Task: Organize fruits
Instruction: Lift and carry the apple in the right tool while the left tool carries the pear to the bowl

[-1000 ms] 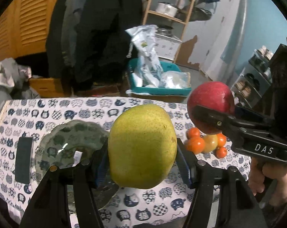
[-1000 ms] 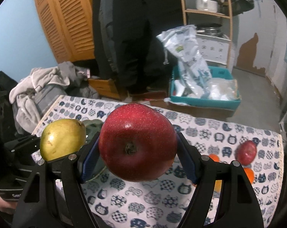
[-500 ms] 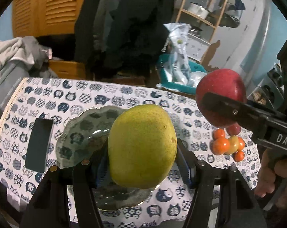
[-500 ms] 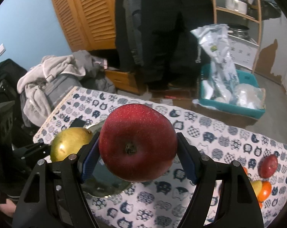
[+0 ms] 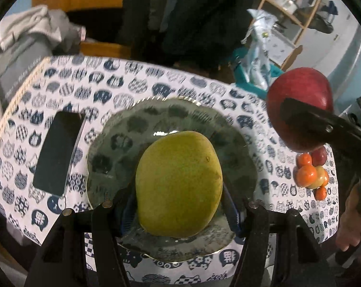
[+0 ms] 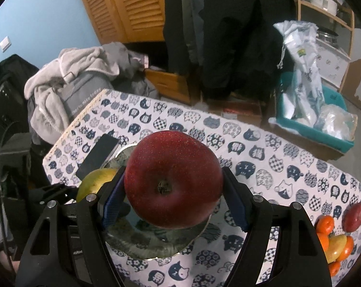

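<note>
My left gripper (image 5: 179,211) is shut on a yellow-green pear (image 5: 179,183) and holds it over the grey-green patterned plate (image 5: 123,141). My right gripper (image 6: 173,203) is shut on a red apple (image 6: 173,186), held above the plate's (image 6: 142,241) right part. The apple also shows in the left wrist view (image 5: 300,98), right of the plate. The pear shows in the right wrist view (image 6: 94,181), to the left. A pile of small oranges, a red fruit and a yellow fruit (image 5: 312,174) lies at the table's right end, also in the right wrist view (image 6: 333,236).
A black phone (image 5: 57,153) lies left of the plate on the cat-print tablecloth (image 5: 156,88). Clothes are piled beyond the table's left end (image 6: 68,88). A teal bin with plastic bags (image 6: 312,119) stands on the floor behind the table.
Both grippers have moved left and down toward the plate with their fruit. The pear now hangs over the plate's middle, and the apple has come over the plate's right part.
</note>
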`<state>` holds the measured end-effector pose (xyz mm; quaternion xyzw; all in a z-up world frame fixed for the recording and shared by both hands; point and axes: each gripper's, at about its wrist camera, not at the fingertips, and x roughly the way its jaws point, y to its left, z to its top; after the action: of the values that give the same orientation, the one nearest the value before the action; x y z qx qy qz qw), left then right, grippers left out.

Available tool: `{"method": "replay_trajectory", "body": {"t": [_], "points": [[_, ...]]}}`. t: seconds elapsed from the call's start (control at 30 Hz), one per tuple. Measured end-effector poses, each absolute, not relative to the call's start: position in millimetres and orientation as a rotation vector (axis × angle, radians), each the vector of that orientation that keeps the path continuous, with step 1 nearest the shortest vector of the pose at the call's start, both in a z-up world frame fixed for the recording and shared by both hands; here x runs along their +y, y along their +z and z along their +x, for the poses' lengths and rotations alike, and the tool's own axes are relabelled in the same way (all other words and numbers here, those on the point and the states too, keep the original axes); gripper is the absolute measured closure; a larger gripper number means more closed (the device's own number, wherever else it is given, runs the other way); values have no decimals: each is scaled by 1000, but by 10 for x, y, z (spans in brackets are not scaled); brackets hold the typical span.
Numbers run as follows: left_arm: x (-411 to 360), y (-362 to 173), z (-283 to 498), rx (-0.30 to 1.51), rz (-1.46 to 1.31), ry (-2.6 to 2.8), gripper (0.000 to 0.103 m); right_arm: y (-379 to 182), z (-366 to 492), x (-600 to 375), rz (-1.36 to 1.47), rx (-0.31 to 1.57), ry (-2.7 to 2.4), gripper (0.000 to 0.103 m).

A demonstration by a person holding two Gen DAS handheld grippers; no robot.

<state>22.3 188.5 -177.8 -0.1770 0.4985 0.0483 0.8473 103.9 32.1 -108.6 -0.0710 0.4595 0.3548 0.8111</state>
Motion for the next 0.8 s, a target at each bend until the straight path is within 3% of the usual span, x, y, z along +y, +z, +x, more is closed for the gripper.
{"method": "replay_trajectory", "body": {"t": [0.8], "points": [[1902, -2471, 192, 1263, -409, 152, 39, -1889, 921, 512, -214, 1186, 798, 27]]}}
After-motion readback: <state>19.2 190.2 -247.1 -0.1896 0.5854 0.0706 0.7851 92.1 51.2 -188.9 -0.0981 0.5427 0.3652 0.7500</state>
